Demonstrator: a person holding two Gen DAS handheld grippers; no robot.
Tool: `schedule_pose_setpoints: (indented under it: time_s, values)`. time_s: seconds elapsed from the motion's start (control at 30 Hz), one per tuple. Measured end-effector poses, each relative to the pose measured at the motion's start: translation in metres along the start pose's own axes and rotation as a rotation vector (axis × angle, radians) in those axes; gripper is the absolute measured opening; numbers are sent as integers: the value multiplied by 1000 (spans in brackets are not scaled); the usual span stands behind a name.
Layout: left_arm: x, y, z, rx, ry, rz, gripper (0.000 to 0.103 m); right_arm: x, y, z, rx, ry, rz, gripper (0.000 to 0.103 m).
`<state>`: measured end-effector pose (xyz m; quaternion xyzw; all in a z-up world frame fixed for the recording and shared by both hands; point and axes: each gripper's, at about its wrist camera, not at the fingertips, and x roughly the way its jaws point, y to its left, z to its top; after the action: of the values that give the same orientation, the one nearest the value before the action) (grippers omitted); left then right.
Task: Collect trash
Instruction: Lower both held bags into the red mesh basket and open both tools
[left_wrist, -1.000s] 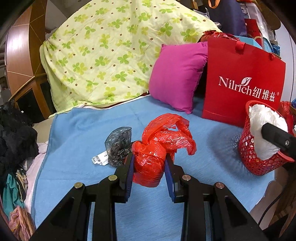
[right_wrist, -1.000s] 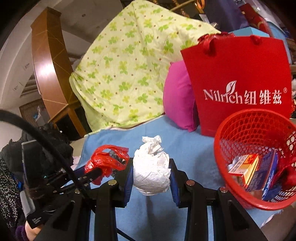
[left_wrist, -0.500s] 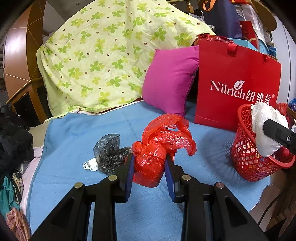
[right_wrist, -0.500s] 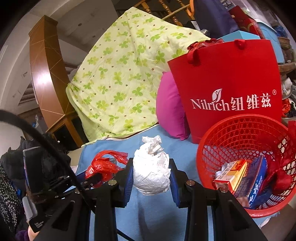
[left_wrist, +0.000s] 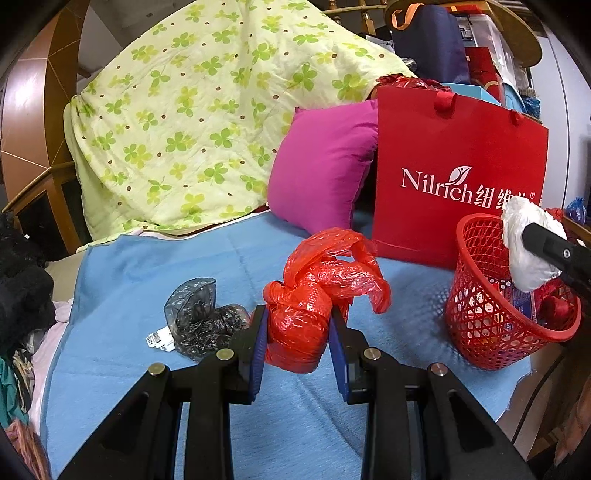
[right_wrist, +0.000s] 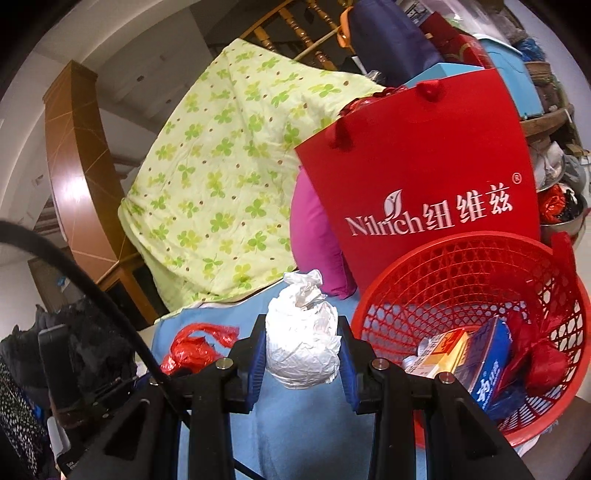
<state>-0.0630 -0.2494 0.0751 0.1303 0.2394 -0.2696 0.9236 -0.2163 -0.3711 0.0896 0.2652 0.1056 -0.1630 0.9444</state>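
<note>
My left gripper (left_wrist: 297, 341) is shut on a knotted red plastic bag (left_wrist: 314, 295) and holds it above the blue blanket (left_wrist: 122, 280). My right gripper (right_wrist: 303, 354) is shut on a crumpled white plastic bag (right_wrist: 303, 350), held just left of the red mesh basket (right_wrist: 472, 266). In the left wrist view the white bag (left_wrist: 524, 243) hangs over the basket's (left_wrist: 476, 295) rim. The basket holds small boxes (right_wrist: 476, 354) and red bags. A dark grey plastic bag (left_wrist: 199, 314) and a white tag (left_wrist: 159, 338) lie on the blanket left of my left gripper.
A red Nilrich paper bag (left_wrist: 454, 177) stands behind the basket, with a magenta pillow (left_wrist: 321, 166) and a green clover quilt (left_wrist: 192, 122) beside it. Dark clothes (left_wrist: 18, 280) pile up at the left. The basket stands at the blanket's right edge.
My right gripper has moved the white bag right and closer to the basket, to its rim. My left gripper still holds the red bag and has shifted slightly.
</note>
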Motion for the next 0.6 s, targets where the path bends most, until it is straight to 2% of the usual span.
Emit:
schedule_pose_setpoints:
  time_s: [0.6]
  values:
    - [1,-10,2,12,-1,-34,33,-11,-22,10,55,-55,-36,37]
